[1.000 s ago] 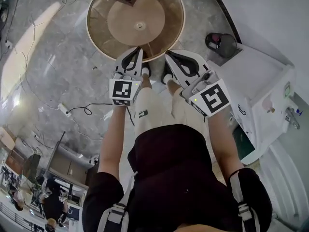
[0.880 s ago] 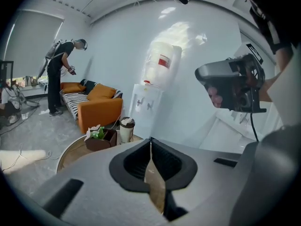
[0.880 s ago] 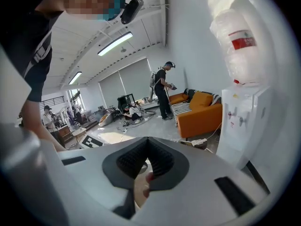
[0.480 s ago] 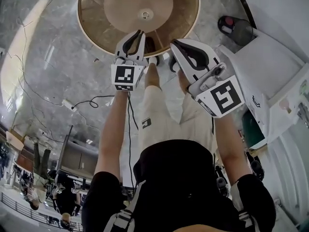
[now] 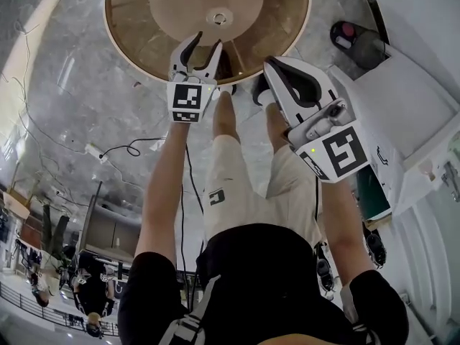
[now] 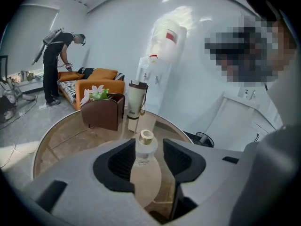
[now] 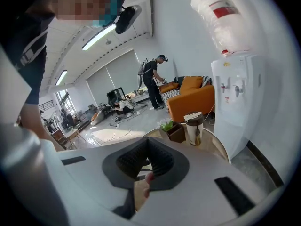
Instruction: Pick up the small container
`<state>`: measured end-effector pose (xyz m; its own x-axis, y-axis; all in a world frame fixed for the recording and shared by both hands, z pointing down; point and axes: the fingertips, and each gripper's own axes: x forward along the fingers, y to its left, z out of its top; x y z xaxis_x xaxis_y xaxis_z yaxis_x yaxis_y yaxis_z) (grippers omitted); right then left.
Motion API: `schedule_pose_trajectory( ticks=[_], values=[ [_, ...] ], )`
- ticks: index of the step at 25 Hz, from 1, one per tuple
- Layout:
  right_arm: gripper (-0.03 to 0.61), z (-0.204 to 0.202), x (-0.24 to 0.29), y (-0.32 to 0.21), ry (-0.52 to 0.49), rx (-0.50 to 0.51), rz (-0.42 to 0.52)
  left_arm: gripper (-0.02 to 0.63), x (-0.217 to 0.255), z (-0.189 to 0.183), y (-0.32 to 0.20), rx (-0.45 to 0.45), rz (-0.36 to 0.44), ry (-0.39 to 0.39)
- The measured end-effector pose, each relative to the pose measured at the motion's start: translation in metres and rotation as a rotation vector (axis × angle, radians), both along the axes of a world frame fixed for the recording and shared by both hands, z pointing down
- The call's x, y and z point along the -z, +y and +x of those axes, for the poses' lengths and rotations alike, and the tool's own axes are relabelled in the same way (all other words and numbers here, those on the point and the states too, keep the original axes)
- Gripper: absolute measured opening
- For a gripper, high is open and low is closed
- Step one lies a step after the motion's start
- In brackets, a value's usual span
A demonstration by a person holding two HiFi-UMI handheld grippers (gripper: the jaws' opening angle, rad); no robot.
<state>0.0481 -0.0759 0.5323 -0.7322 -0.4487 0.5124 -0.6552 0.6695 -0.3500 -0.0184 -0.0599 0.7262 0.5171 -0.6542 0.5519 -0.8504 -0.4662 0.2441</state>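
The small container (image 5: 219, 18), a frosted bottle with a gold cap (image 6: 145, 145), stands at the centre of the round brown table (image 5: 126, 45). My left gripper (image 5: 205, 43) hovers over the table's near rim. It is open, its jaws have just been opening, and nothing is between them. In the left gripper view the bottle shows through the gap of the left gripper (image 6: 149, 169), still ahead of the pads. My right gripper (image 5: 277, 74) hangs just off the near rim, right of the left one. The right gripper (image 7: 146, 149) is shut and empty.
At the table's far side stand a brown box with flowers (image 6: 102, 111) and a blender cup (image 6: 136, 103). A white water dispenser (image 5: 410, 113) and a dark round appliance (image 5: 356, 42) stand right of the table. A cable (image 5: 122, 149) lies on the floor.
Both grippers have sunk toward the table. The left jaws, shut in the earlier frames, now stand apart. The brown box and cup have slid out of the head view's top.
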Motion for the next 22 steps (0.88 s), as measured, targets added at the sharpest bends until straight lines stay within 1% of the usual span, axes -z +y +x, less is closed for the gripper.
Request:
schedule_pose_trajectory(
  ticks=[4, 7, 9, 15, 19, 22],
  values=[
    [0.003, 0.008, -0.015, -0.002, 0.014, -0.025, -0.012, 0.232, -0.023, 0.001, -0.006, 0.007, 0.003, -0.012],
    [0.003, 0.014, -0.024, -0.004, 0.026, -0.034, -0.018, 0.289, -0.041, 0.008, -0.009, -0.014, 0.010, -0.040],
    [0.003, 0.015, -0.025, -0.005, 0.030, -0.037, -0.019, 0.310, -0.049, 0.011, -0.011, -0.017, 0.012, -0.049],
    [0.003, 0.017, -0.034, -0.006, 0.034, -0.052, -0.034, 0.319, -0.065, 0.014, -0.022, 0.001, 0.018, -0.038],
    [0.003, 0.018, -0.039, -0.005, 0.035, -0.057, -0.043, 0.319, -0.075, 0.023, -0.032, -0.016, 0.023, -0.039],
    [0.003, 0.019, -0.041, -0.005, 0.033, -0.062, -0.046, 0.319, -0.081, 0.030, -0.037, -0.045, 0.029, -0.063]
  ],
)
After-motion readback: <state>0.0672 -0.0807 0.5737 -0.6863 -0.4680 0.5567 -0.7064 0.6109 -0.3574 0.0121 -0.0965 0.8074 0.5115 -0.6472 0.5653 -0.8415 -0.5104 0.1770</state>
